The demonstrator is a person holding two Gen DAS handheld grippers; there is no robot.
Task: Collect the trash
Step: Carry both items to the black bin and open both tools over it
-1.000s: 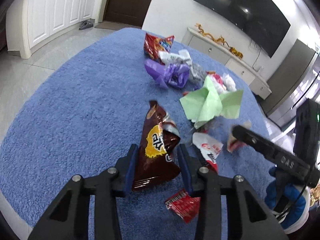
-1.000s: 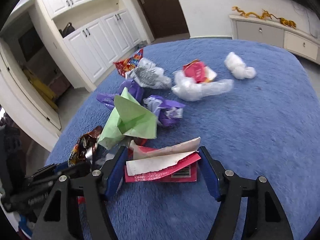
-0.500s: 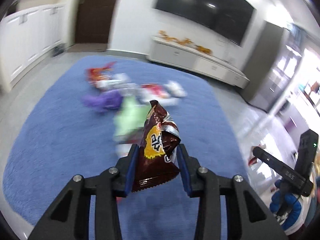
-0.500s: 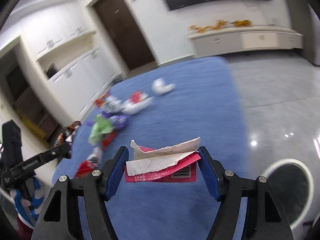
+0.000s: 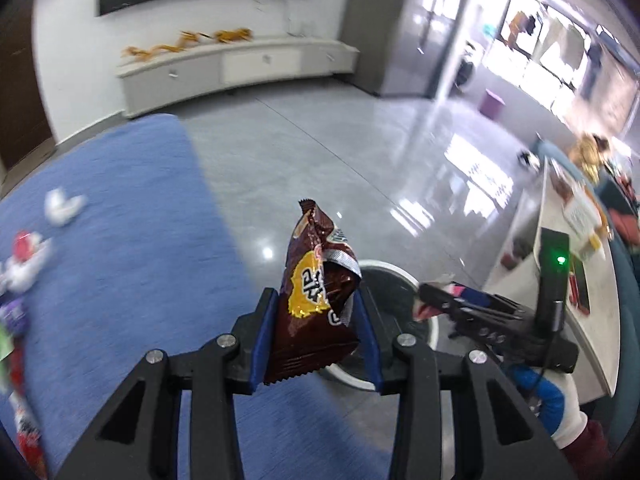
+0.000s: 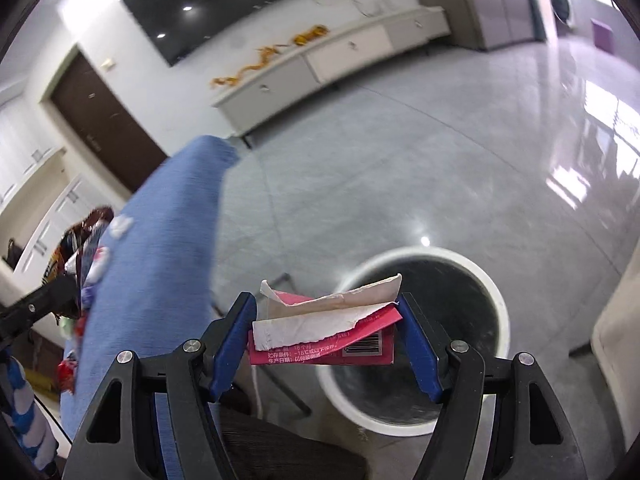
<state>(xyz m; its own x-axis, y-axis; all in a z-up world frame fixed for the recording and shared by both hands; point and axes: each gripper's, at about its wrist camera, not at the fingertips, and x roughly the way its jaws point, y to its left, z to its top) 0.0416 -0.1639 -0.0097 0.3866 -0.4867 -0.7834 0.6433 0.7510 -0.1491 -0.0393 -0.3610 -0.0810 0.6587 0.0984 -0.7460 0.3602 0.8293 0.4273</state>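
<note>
My left gripper (image 5: 316, 332) is shut on a brown snack bag (image 5: 316, 300) and holds it in the air, just left of a round white-rimmed trash bin (image 5: 400, 312). My right gripper (image 6: 326, 336) is shut on a torn pink carton (image 6: 324, 332) and holds it above the bin (image 6: 492, 300), whose dark inside shows behind it. The right gripper also shows in the left wrist view (image 5: 440, 300), over the bin's right side. The brown bag shows at the left edge of the right wrist view (image 6: 76, 244).
A blue carpet (image 5: 120, 260) lies to the left with several wrappers (image 5: 24, 256) on it. Shiny grey floor (image 5: 340, 152) surrounds the bin. A white low cabinet (image 5: 240, 68) stands under a wall TV. A white counter (image 5: 568, 264) is at the right.
Both grippers have lifted their trash off the carpet and swung right, away from the pile. The bin, out of sight one second ago, now lies under them.
</note>
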